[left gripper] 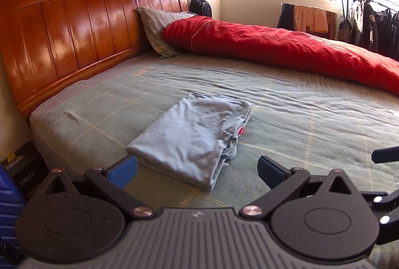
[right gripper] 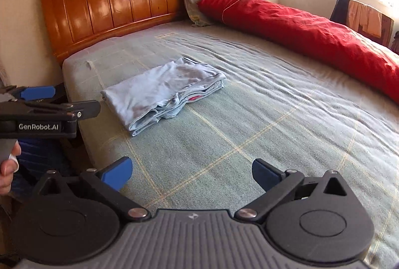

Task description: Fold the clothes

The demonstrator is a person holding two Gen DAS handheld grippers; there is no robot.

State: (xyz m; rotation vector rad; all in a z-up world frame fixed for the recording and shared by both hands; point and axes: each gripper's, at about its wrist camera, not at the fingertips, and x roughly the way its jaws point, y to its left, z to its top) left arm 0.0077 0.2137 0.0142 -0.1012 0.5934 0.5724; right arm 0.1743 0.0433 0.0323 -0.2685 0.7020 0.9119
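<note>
Lying folded on the green checked bedsheet (left gripper: 299, 119), the light blue garment (left gripper: 194, 137) sits just ahead of the left gripper (left gripper: 197, 169), and ahead and to the left of the right gripper (right gripper: 192, 173). Both grippers gape wide, holding nothing.

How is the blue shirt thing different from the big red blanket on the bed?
The light blue garment is folded into a flat, neat rectangle; the red blanket is bunched into a long, puffy roll. The garment is much smaller, while the blanket stretches along the bed's far side. The garment lies near the bed's middle, apart from the grey pillow; the blanket's end reaches that pillow. Both rest on the green checked sheet, and neither claw touches them.
</note>
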